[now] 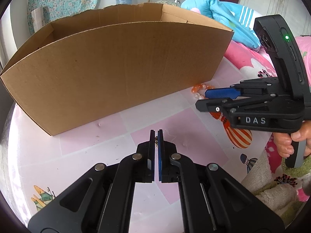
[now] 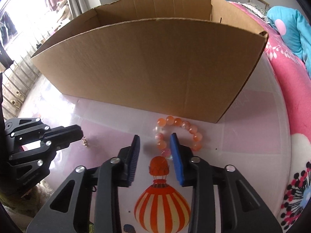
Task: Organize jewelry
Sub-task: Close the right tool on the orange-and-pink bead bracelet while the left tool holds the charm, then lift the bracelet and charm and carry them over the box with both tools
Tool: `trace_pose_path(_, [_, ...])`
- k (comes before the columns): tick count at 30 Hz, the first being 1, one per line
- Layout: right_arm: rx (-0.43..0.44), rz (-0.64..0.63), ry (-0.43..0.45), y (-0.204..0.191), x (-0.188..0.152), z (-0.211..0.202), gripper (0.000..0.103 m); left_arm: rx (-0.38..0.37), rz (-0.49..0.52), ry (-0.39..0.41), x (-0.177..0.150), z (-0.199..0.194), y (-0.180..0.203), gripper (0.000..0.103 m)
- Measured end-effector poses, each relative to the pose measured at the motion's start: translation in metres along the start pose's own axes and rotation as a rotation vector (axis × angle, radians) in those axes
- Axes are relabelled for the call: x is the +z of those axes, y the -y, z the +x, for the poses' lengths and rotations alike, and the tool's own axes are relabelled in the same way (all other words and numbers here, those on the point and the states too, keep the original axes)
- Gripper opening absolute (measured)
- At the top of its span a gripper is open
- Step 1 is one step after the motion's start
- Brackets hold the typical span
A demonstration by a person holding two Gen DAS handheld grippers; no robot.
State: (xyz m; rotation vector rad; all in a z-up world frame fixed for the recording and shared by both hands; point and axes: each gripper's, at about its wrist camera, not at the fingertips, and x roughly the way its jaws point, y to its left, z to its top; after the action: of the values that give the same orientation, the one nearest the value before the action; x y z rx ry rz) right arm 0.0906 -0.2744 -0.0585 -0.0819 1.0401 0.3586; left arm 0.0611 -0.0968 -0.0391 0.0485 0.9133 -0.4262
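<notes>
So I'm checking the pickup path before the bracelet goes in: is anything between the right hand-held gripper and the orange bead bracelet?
Nothing visible. The right hand-held gripper has one side of the bead bracelet between its fingers, on the bare table. The cardboard box stands just behind it.

One cardboard box (image 2: 147, 68), one bead bracelet (image 2: 179, 134), one small gold trinket (image 2: 85, 141), two claws: left (image 1: 156, 134), right (image 2: 155, 141).

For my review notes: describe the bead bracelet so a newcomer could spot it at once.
Find the big open cardboard box on the pink tablecloth. Just in front of its near right corner lies the bead bracelet, a ring of glossy orange and pale beads. The only other jewelry is a tiny gold piece to its left.
</notes>
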Motion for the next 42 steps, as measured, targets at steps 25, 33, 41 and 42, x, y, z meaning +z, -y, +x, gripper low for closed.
trace_pose_path(25, [0.062,0.228,0.091,0.03,0.001,-0.027,0.01,0.007,-0.002,-0.003,0.005,-0.001,0.003,0.002])
trace_pose_path(33, [0.079,0.274,0.152,0.035,-0.006,-0.053,0.01,0.01,0.005,0.013,0.004,-0.008,0.004,0.002])
trace_pose_path(41, [0.095,0.294,0.203,0.038,-0.011,-0.071,0.01,0.02,0.013,0.044,0.004,-0.022,0.009,0.002])
trace_pose_path(42, [0.097,0.296,0.21,0.038,-0.012,-0.074,0.01,0.021,0.013,0.049,0.005,-0.024,0.009,0.002])
